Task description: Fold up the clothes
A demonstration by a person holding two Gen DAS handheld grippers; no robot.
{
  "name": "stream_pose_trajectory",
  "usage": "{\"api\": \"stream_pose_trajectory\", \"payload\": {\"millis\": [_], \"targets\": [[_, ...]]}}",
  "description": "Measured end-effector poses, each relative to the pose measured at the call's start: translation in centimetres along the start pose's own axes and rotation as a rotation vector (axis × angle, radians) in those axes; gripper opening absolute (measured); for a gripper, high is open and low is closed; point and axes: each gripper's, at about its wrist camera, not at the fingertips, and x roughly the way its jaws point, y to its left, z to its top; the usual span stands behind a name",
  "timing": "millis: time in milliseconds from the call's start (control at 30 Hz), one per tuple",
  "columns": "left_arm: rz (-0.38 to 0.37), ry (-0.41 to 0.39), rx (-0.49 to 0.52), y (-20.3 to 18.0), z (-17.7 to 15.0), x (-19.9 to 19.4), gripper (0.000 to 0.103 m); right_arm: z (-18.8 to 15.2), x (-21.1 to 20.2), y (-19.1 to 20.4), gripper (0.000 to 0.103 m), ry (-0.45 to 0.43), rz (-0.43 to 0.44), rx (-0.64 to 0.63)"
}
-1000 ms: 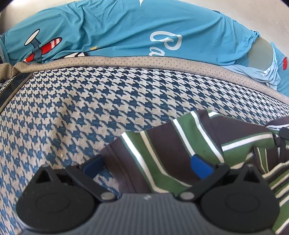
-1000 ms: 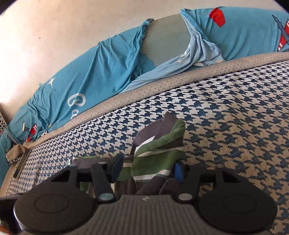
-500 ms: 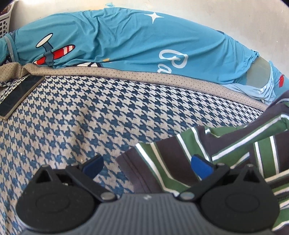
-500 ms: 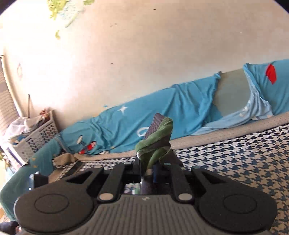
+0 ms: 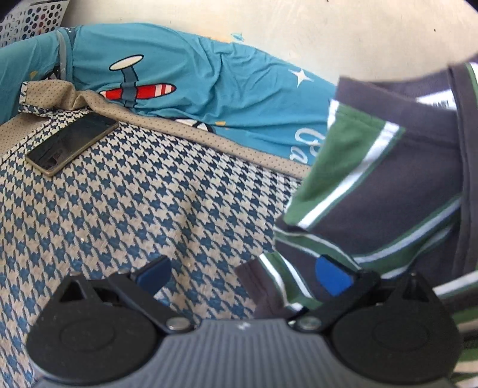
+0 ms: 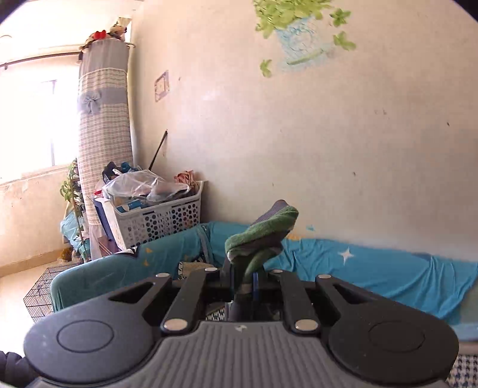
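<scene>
Green, grey and white stripes fill the right of the left wrist view, where the striped shirt (image 5: 388,191) hangs lifted off the houndstooth bed cover (image 5: 125,209), its lower folds trailing down past the left gripper (image 5: 243,273). That gripper's jaws stand wide apart, and its right blue pad (image 5: 333,279) lies against the cloth without pinching it, while the left pad (image 5: 154,273) hovers over bare cover. A dark phone (image 5: 71,141) lies flat on the cover near the far left corner, just beside a tan dotted border (image 5: 209,140). Behind the border a teal sheet printed with a red-and-white aeroplane (image 5: 140,89) is bunched along the pale wall (image 5: 298,32).

Seen from the right wrist, the right gripper (image 6: 243,282) points almost level across the room, and its jaws, having just closed, are clenched on a bunched fold of the same shirt (image 6: 263,235), which sticks up above the fingertips. Beyond it the teal sheet (image 6: 373,268) runs along the wall, a white perforated laundry basket (image 6: 158,221) heaped with items sits in the corner, and a checked curtain (image 6: 103,128) hangs by the bright window (image 6: 30,113). Leaf decals (image 6: 298,27) mark the wall above.
</scene>
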Motion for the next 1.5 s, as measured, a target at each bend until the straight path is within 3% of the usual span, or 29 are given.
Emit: {"api": "stream_pose_trajectory", "payload": {"millis": [167, 233, 300, 400, 467, 533, 633, 733, 833, 967, 1400, 1433, 1500], "targets": [[0.016, -0.206, -0.053, 0.9, 2.1, -4.2, 0.103, 4.8, -0.2, 3.1, 0.011, -0.129, 0.038, -0.063], [0.047, -0.296, -0.069, 1.3, 3.0, -5.8, 0.103, 4.3, -0.2, 2.3, 0.011, -0.145, -0.051, -0.04], [0.113, -0.326, -0.076, 1.7, 3.6, -6.4, 0.103, 3.4, -0.1, 1.3, 0.011, -0.152, -0.158, -0.015], [0.267, -0.281, -0.065, 2.2, 3.9, -5.2, 0.103, -1.7, 1.3, -3.6, 0.011, -0.067, -0.301, 0.044], [0.272, -0.233, -0.075, 2.6, 4.0, -3.7, 0.103, -5.6, 2.4, -7.3, 0.012, 0.018, -0.384, 0.099], [0.275, -0.167, -0.073, 2.6, 4.0, -2.2, 0.103, -9.9, 3.3, -11.4, 0.012, 0.161, -0.45, 0.197], [0.232, -0.112, -0.075, 2.2, 3.6, -1.0, 0.103, -15.6, 2.4, -15.7, 0.018, 0.288, -0.506, 0.374], [0.207, -0.094, -0.02, 0.8, 2.4, -0.5, 0.103, -18.7, 0.2, -17.2, 0.022, 0.282, -0.557, 0.432], [0.183, -0.069, 0.012, -0.4, 1.6, 0.0, 0.103, -19.3, -1.2, -18.4, 0.034, 0.268, -0.563, 0.475], [0.159, -0.039, 0.062, -2.3, 0.7, 1.1, 0.103, -18.5, -2.0, -18.2, 0.06, 0.229, -0.597, 0.417], [0.169, -0.002, 0.071, -3.4, 0.2, 2.9, 0.103, -24.9, 0.8, -20.3, 0.06, 0.494, -0.532, 0.61], [0.169, -0.001, 0.069, -3.3, 0.3, 2.9, 0.103, -25.2, 1.0, -20.2, 0.055, 0.503, -0.525, 0.613], [0.165, 0.0, 0.065, -3.2, 0.3, 2.7, 0.103, -25.6, 1.1, -20.0, 0.027, 0.506, -0.53, 0.628]]}}
